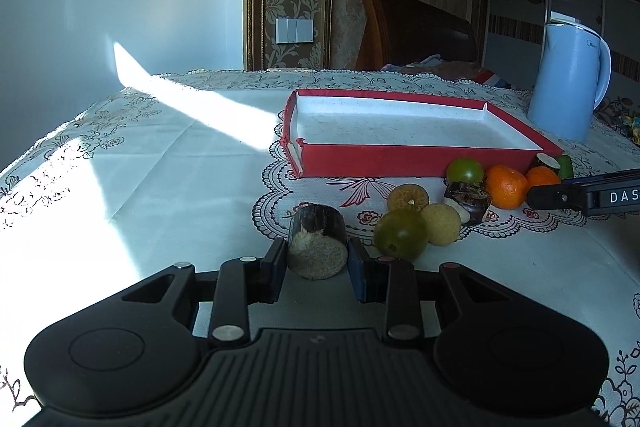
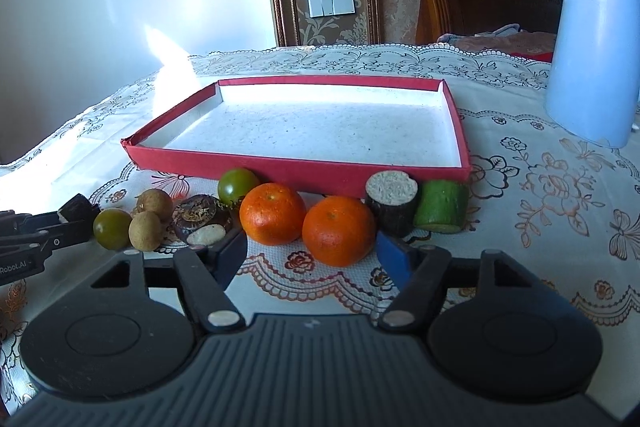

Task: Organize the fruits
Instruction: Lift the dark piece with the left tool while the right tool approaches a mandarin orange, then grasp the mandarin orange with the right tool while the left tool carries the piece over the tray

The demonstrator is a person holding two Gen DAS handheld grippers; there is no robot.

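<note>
My left gripper (image 1: 317, 259) is shut on a dark sugarcane piece (image 1: 318, 243), held just above the tablecloth, left of the fruit row. The empty red tray (image 1: 372, 157) lies beyond. My right gripper (image 2: 310, 253) is open, its fingers either side of the nearer orange (image 2: 339, 230). A second orange (image 2: 273, 213), a green tomato (image 2: 237, 185), a water chestnut (image 2: 201, 219), two longans (image 2: 146, 230), another green tomato (image 2: 112, 228), a sugarcane piece (image 2: 392, 203) and a green cane piece (image 2: 441, 205) lie before the tray (image 2: 304, 171).
A pale blue kettle (image 2: 596, 47) stands at the right, behind the tray; it also shows in the left wrist view (image 1: 568, 83). A lace-patterned cloth (image 2: 540, 187) covers the table. A wooden headboard (image 1: 416, 31) and wall lie behind.
</note>
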